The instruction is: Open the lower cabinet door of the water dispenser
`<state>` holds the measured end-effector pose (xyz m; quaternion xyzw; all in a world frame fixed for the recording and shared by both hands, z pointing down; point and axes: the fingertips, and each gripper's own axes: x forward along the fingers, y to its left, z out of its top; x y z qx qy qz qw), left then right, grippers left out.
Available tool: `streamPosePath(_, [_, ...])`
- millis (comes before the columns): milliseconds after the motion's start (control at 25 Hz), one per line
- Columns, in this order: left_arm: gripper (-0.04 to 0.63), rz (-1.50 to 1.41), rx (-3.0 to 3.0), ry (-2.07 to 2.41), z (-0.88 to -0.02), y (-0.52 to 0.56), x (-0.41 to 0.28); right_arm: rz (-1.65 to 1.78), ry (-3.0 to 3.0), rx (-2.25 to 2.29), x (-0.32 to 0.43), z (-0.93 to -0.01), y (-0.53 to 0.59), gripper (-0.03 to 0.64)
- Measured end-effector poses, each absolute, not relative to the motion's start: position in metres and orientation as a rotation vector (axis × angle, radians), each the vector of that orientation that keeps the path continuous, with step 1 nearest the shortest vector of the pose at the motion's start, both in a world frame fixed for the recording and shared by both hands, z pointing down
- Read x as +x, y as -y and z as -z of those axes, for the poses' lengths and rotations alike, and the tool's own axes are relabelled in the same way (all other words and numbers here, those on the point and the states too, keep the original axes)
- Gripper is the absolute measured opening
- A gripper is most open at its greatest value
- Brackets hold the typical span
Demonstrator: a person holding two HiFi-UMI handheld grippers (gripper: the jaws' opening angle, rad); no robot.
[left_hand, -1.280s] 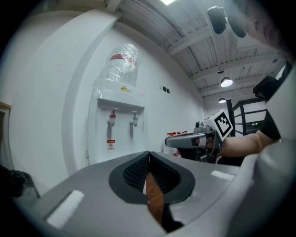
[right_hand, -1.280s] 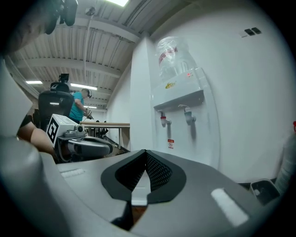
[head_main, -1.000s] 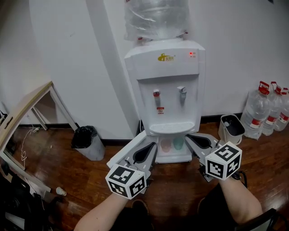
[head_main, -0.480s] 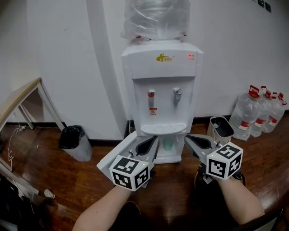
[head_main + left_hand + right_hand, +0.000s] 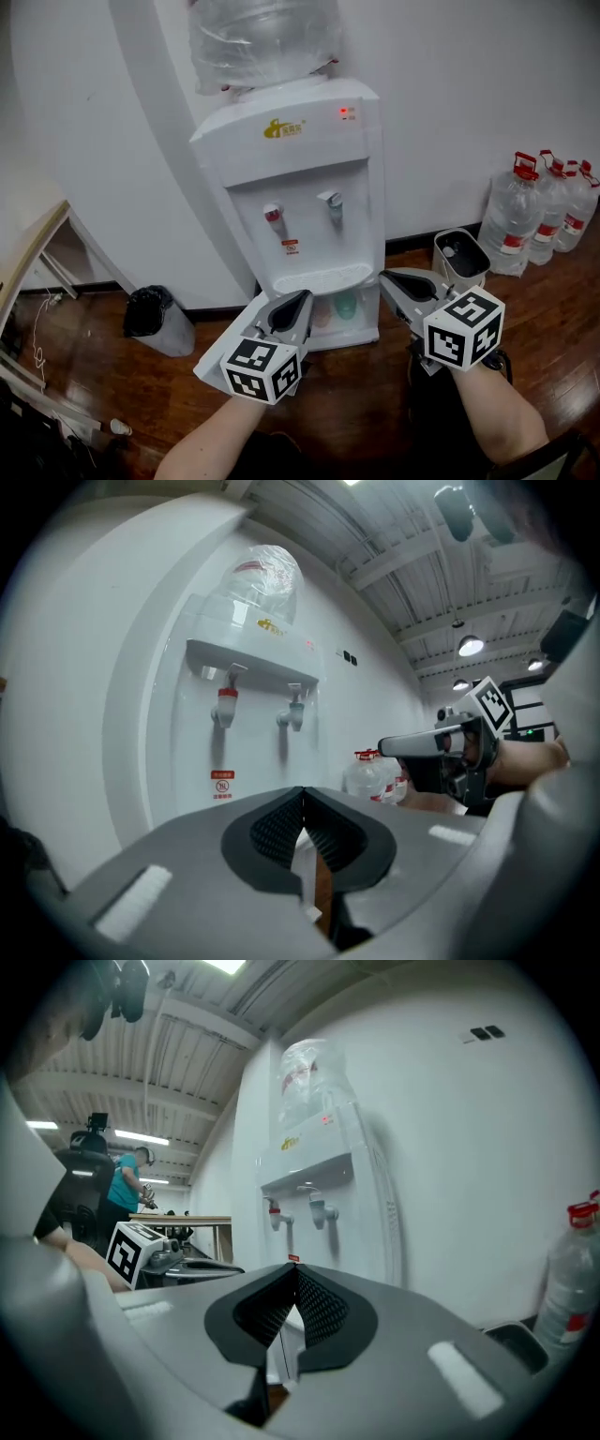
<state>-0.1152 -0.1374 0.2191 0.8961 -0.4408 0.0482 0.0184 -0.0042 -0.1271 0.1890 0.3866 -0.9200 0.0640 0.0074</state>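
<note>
Dispenser at 12 o'clock. Lower door stands open toward 8 o'clock, behind left gripper. Right gripper at 3 o'clock of the opening. Both jaw pairs together, empty. Floor between them.

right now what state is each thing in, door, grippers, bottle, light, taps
lower cabinet door: swung open, cups showing inside
left gripper: shut, empty
right gripper: shut, empty
water bottle: upturned on the dispenser, film-wrapped
indicator light: lit red
taps: not running
spare bottles: upright, capped
</note>
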Motion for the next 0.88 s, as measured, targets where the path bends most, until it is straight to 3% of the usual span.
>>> streamPosePath(320, [0.0, 0.021, 2.851, 1.332, -0.174, 0.144, -0.097, -0.179, 2.901, 1.145, -0.009, -0.182, 0.145, 0.002])
streamPosePath(880, [0.0, -0.011, 2.922, 1.291, -0.193, 0.174, -0.1, -0.143, 2.887, 1.1, -0.022, -0.189, 0.178, 0.002])
